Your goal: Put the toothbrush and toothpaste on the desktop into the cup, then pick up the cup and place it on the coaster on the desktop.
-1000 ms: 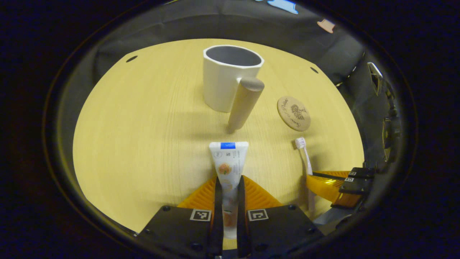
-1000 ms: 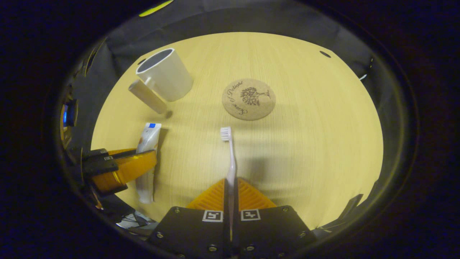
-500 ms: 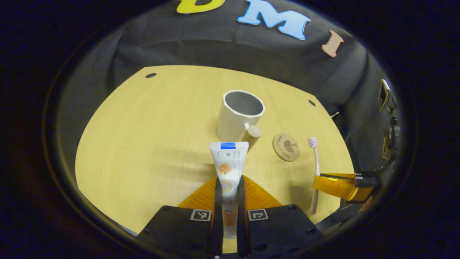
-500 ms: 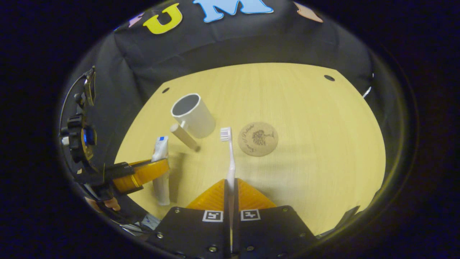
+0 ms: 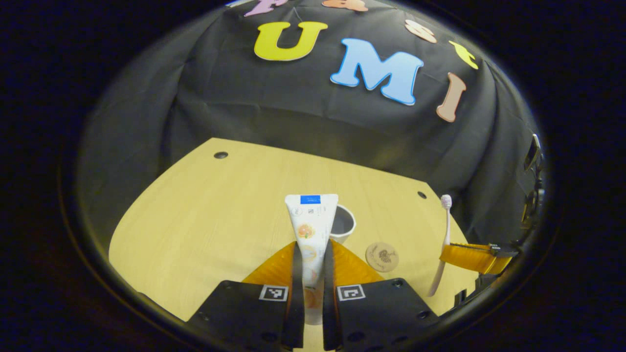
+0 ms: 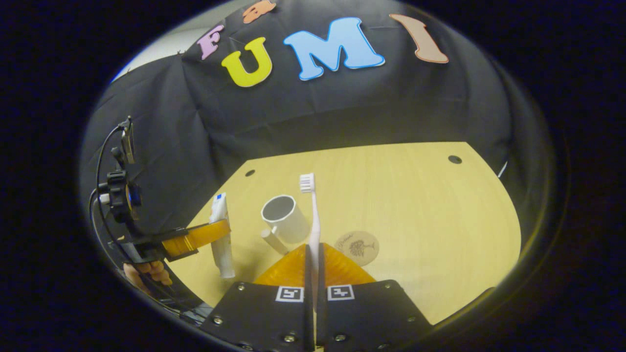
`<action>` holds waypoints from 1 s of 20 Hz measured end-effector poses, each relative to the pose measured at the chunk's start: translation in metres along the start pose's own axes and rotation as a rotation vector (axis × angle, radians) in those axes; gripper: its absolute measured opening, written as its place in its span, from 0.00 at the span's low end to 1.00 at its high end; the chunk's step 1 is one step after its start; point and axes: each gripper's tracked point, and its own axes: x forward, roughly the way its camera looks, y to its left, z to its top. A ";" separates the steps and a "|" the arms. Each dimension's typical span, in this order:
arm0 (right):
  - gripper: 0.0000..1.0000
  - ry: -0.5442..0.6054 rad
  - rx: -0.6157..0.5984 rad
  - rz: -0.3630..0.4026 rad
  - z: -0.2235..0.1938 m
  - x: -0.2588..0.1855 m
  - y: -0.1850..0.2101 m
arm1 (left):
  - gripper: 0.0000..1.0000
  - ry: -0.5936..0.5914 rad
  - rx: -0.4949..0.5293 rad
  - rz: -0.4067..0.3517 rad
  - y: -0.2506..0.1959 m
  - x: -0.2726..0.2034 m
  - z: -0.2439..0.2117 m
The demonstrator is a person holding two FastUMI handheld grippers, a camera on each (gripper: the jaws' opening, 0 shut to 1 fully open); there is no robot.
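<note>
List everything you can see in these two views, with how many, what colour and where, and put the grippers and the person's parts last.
toothpaste tube: one, white with a blue patch, held above the desktop in the left gripper.
toothbrush: one, pale pink with white bristles, upright in the right gripper.
cup: one, white with a wooden handle, standing on the desktop.
coaster: one, round cork, on the desktop beside the cup.
desktop: one, light wood.
left gripper: one, shut on the toothpaste tube.
right gripper: one, shut on the toothbrush.
hand: one, holding the left gripper.
</note>
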 end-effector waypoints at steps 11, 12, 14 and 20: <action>0.03 -0.106 -0.018 0.011 0.033 -0.005 -0.002 | 0.22 -0.320 -0.008 -0.103 -0.034 0.047 0.101; 0.03 -0.105 -0.017 0.006 0.035 -0.006 -0.003 | 0.22 -0.332 -0.003 -0.115 -0.038 0.056 0.105; 0.03 -0.105 -0.014 -0.007 0.037 -0.007 -0.005 | 0.21 -0.344 0.003 -0.133 -0.043 0.072 0.109; 0.03 -0.107 0.007 -0.050 0.043 -0.013 -0.015 | 0.22 -0.313 0.011 -0.128 -0.044 0.126 0.096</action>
